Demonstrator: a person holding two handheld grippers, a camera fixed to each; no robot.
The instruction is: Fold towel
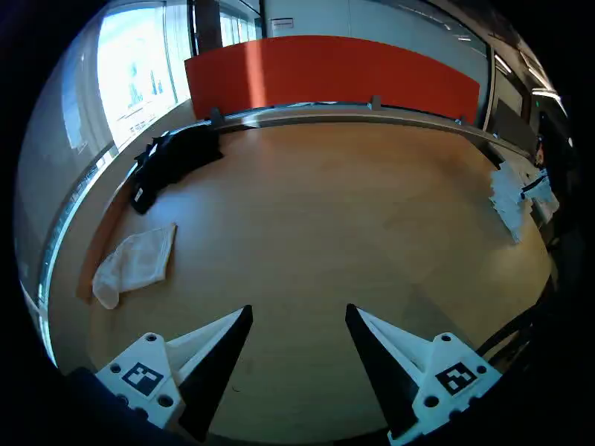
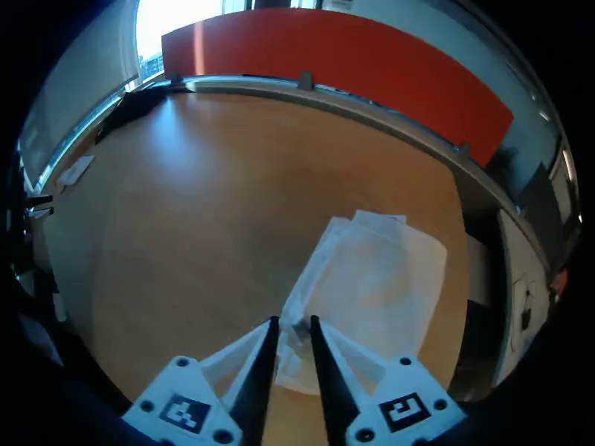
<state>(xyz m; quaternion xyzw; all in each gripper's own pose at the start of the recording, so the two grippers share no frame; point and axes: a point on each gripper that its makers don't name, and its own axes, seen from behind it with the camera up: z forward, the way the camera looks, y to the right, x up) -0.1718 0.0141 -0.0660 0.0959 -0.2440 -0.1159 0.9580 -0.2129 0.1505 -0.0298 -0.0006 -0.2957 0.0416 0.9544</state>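
Observation:
A white towel (image 2: pixel 372 282) lies spread in loose layers on the wooden table (image 2: pixel 208 208), right in front of my right gripper (image 2: pixel 294 320). Its two fingers stand nearly together with the towel's near edge pinched between them. In the left gripper view, my left gripper (image 1: pixel 298 308) hovers over bare table with its fingers wide apart and nothing between them. The same pile of white towel cloth (image 1: pixel 517 197) shows at the table's far right edge in that view.
A crumpled white cloth (image 1: pixel 134 264) lies near the left edge of the table, and a black garment (image 1: pixel 175 160) sits at the back left. An orange partition (image 1: pixel 335 70) with a metal rail runs along the table's far side. Windows stand to the left.

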